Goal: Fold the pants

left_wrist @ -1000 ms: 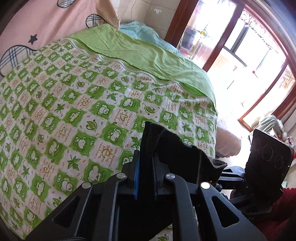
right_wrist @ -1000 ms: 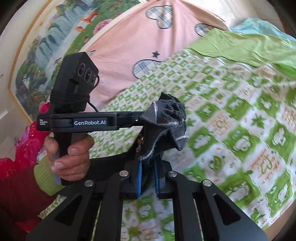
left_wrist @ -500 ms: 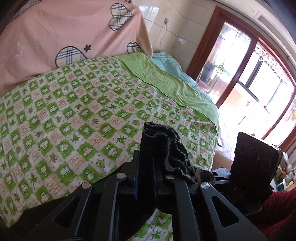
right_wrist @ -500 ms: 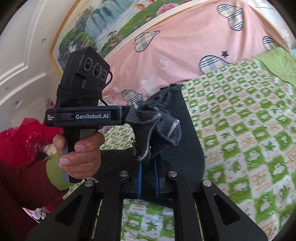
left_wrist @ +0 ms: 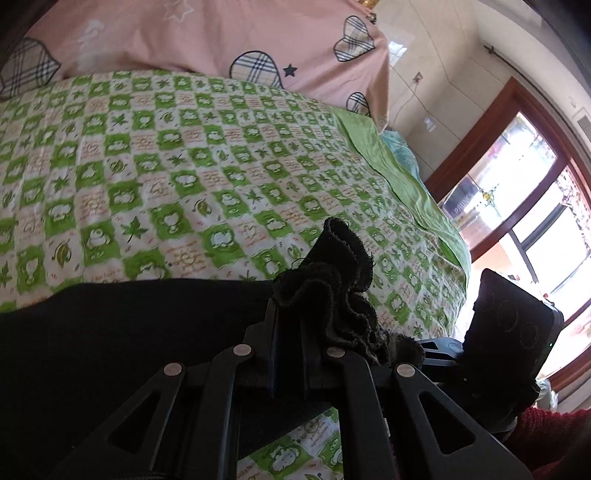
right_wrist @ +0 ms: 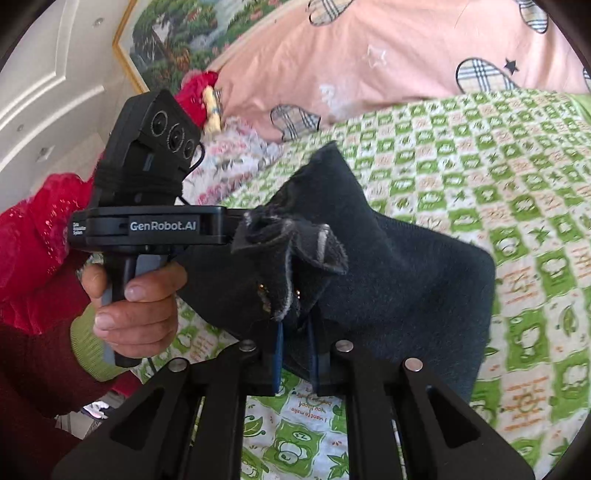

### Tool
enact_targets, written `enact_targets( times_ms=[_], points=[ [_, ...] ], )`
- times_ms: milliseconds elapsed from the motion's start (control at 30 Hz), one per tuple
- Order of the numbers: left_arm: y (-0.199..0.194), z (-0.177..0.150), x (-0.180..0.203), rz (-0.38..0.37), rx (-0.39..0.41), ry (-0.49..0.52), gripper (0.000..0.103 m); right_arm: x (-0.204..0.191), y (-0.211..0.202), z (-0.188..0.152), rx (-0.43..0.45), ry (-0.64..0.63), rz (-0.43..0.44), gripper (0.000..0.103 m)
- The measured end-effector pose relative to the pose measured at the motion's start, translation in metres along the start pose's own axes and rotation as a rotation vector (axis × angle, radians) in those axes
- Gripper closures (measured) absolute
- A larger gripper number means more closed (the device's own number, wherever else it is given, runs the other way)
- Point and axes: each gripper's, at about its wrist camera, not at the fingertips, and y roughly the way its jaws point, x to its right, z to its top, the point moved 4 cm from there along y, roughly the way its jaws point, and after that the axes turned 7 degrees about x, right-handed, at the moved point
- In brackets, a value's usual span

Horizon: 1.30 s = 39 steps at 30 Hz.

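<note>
Both hand-held grippers pinch pants (right_wrist: pixel 399 266); hand (right_wrist: pixel 136 306) right-view only

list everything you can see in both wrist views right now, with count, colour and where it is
pants: one, black, bunched in both grippers and draped over the bed
bed sheet: one, green and white checks with frogs and leaves, covering the bed
plain cloth: one, light green, along the bed's far edge
quilt: one, pink with plaid hearts and stars, at the head
painting: one, gold-framed landscape, on the wall
window frame: one, reddish-brown wood, beside the bed
left gripper: black, shut on pants
right gripper: black with blue pads, shut on pants
hand: one, dark red sleeve, holding the left gripper's handle
</note>
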Motion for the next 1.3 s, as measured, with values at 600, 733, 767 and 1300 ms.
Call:
enact_targets(
  times_ms=[600, 733, 767, 1300],
  points=[
    [-0.041, -0.048, -0.062, 0.135, 0.072, -0.246, 0.088, -0.008, 0.029, -0.015, -0.113, 0.036, 0.039, 0.068],
    [-0.056, -0.055, -0.069, 0.150, 0.094, -0.277, 0.084, -0.015, 0.030, -0.015, -0.119, 0.036, 0.064, 0.068],
    [-0.060, -0.057, -0.071, 0.156, 0.099, -0.283, 0.084, -0.017, 0.031, -0.014, -0.120, 0.030, 0.066, 0.068],
    [-0.143, -0.091, -0.109, 0.322, 0.249, -0.448, 0.066, -0.061, 0.066, 0.020, -0.137, -0.083, 0.135, 0.068]
  ],
)
